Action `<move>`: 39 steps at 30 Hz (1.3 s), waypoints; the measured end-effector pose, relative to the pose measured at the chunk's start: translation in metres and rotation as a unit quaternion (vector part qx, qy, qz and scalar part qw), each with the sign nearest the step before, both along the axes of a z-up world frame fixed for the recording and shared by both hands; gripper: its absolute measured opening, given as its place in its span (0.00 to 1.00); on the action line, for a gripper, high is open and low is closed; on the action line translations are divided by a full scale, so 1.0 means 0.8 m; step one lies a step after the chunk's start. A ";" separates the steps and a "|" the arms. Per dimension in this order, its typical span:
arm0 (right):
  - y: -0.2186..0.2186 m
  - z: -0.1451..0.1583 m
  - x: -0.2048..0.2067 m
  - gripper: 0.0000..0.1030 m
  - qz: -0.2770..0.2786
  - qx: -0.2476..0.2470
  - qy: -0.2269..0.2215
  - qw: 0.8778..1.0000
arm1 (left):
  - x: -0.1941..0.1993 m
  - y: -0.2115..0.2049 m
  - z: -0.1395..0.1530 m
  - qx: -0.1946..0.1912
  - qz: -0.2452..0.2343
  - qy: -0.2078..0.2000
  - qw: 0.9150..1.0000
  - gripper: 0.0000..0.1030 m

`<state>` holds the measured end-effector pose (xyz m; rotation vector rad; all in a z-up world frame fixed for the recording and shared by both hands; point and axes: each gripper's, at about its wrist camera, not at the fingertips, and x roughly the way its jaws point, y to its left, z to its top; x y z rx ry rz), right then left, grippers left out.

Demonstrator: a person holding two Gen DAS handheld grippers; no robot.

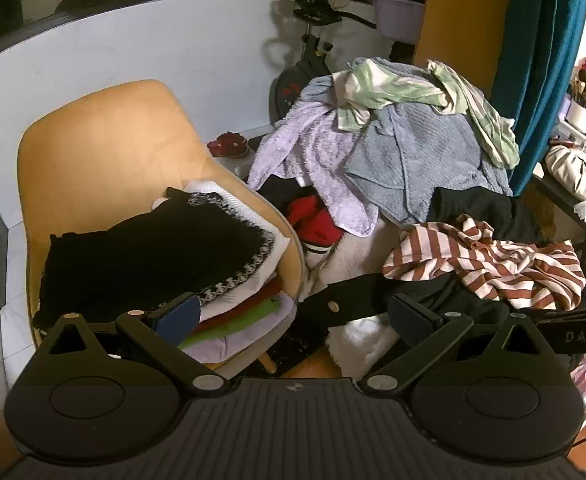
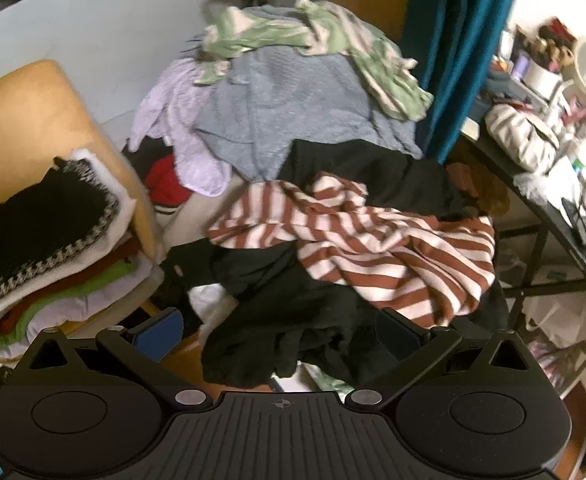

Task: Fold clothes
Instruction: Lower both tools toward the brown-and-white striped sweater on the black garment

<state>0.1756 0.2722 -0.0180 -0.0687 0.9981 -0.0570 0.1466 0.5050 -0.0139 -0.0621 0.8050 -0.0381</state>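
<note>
Left gripper (image 1: 293, 314): jaws spread wide, nothing held between the blue pads (image 1: 177, 314). Just ahead of the left pad, a folded stack (image 1: 229, 308) on the seat of a tan chair (image 1: 105, 148), with a black knit with patterned trim (image 1: 149, 248) on top and white, red, green and lilac layers under it. Ahead and to the right, an unsorted pile of clothes: a brown-and-white striped top (image 1: 489, 260) near the right pad, a black garment with a button (image 1: 345, 304) directly between the two pads but further forward, not touched. Further ahead, a blue-grey knit (image 1: 421, 152), a lilac fuzzy piece (image 1: 313, 160) and a green-and-white piece (image 1: 405, 88) at the top of the pile. Far to the right, a dark table (image 1: 573, 200) with small items.

Right gripper (image 2: 281, 332): also spread wide. A crumpled black garment (image 2: 293, 340) hanging low between the pads; possibly touching the right pad (image 2: 399, 334), but dark and blurred there, so no grip can be confirmed. Just ahead, the striped top (image 2: 373, 240) across the pile. To the left of the left pad, the folded stack (image 2: 65, 280) on the chair (image 2: 25, 120). Ahead on the right, a teal curtain (image 2: 453, 40).
</note>
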 end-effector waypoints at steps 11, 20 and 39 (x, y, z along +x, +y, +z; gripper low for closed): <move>-0.131 -0.010 0.018 0.99 -0.090 0.066 0.001 0.994 | 0.040 -0.109 0.017 0.052 -0.041 -0.002 0.998 0.99; -0.202 -0.004 0.018 0.99 -0.137 0.101 -0.027 0.985 | 0.070 -0.158 0.017 0.065 -0.046 0.016 0.997 0.99; -0.303 -0.007 -0.020 0.99 -0.202 0.105 -0.042 0.973 | 0.079 -0.265 0.016 0.073 -0.111 0.011 0.991 0.99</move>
